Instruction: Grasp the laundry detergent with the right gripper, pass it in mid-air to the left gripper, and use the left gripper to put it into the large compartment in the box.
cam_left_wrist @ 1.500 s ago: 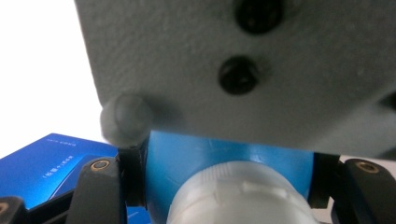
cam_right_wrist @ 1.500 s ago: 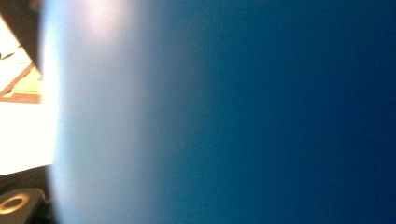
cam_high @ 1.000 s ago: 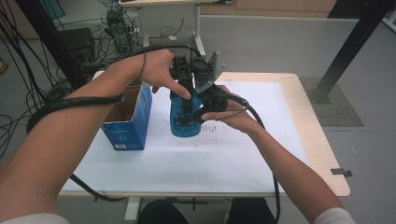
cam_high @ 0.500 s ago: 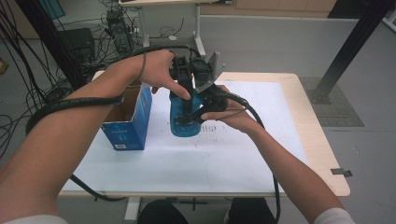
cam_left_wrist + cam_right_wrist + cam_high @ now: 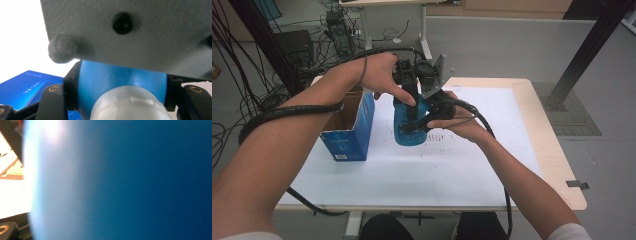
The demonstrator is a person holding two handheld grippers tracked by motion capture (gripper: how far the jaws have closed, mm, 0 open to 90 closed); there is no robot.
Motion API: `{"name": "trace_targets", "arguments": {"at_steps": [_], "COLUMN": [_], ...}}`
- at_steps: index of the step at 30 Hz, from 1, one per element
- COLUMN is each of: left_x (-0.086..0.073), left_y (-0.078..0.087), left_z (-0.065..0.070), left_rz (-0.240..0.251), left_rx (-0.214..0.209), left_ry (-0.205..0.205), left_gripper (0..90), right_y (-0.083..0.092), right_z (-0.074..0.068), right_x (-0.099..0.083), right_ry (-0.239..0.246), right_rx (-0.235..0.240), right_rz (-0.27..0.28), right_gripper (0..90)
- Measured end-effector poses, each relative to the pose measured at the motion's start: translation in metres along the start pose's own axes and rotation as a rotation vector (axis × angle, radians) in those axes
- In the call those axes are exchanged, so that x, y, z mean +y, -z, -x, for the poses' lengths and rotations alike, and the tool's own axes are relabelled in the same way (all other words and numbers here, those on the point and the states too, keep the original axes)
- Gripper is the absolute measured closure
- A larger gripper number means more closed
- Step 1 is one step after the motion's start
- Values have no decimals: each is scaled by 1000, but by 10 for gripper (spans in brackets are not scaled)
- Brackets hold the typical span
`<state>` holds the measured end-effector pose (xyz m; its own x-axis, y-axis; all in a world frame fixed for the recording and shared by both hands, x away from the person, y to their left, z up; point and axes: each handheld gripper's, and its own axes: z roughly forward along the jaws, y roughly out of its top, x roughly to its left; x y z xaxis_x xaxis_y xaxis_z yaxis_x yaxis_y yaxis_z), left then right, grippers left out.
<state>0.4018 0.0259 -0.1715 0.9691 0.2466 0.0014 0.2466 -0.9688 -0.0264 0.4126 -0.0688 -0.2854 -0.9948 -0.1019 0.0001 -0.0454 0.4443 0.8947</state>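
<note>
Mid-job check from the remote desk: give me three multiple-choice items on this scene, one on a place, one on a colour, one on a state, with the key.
1. Where does the open cardboard box stand relative to the blue bottle in the high view?
A. to its left
B. to its right
C. on top of it

2. What colour is the bottle's body?
A. red
B. blue
C. yellow

3. How does the left hand-held gripper stand?
A. wide open above the table
B. lying on the table
C. shut on the bottle near its pale cap

Key: 1 A, the box sits at the left of the white mat, beside the bottle. 2 B, blue shows in every view. 3 C, the left gripper view shows both black jaws pressed against the bottle's sides.
</note>
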Motion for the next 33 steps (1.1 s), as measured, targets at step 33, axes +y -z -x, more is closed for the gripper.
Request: {"name": "trace_targets", "arguments": {"at_steps": [33], "left_x": [1], "left_y": [5], "left_z": [2], "left_rz": [13], "left_rx": [14], "left_ry": [15], "left_gripper": [369], "right_y": [7], "right_z": [-2], "right_x": [0], "right_ry": [-27], "right_rx": [-12], "right_rz": [18], "right_gripper": [307]}}
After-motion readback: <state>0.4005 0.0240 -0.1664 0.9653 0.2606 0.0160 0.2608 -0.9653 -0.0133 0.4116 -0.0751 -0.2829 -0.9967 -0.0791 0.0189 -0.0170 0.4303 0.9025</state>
